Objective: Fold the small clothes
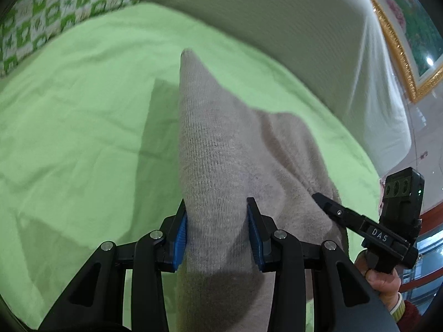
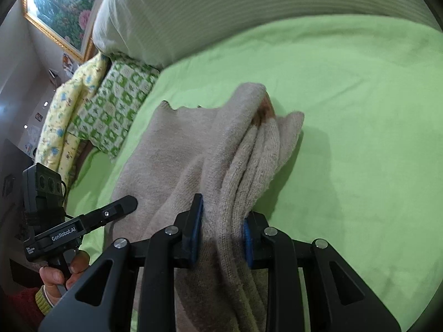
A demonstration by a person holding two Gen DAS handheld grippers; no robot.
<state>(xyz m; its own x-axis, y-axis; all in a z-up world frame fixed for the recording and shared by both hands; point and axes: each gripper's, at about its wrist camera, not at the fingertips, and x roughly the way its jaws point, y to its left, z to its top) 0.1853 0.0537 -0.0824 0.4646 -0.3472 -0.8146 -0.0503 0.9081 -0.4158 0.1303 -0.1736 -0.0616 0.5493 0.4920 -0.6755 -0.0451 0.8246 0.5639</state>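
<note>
1. The left gripper (image 1: 217, 225) has its black jaws, lined with ribbed blue pads (image 1: 181, 238), clamped on a bunched width of the beige knit garment (image 1: 216, 152); cloth fills the gap between the pads completely.
2. The right gripper (image 2: 223, 231) is likewise pinched on the same garment (image 2: 177, 149), here on a thicker bundle of several stacked folds whose looped, terry-like edges show beside its right pad (image 2: 246, 242).
3. The garment is soft, fine-ribbed wool-like knit, dull beige. In the left wrist view it rises from the jaws to a narrow tapered point on the far side. In the right wrist view it spreads flat to the left, with a scalloped far hem, and heaps into a rolled ridge in the middle; a small brownish patch sits at the far end of that ridge.
4. It lies on a smooth, lightly creased lime-green sheet (image 2: 360, 110).
5. The grippers sit close together, each visible at the near edge of the other's view, each gripped from below by a bare hand (image 2: 59, 272) with a striped cuff.
6. Farther off: a pale ribbed headboard cushion (image 2: 249, 8), a green-and-white checked pillow (image 2: 116, 105), a yellow floral quilt (image 2: 66, 116) and a gilt-framed painting (image 2: 66, 8).
</note>
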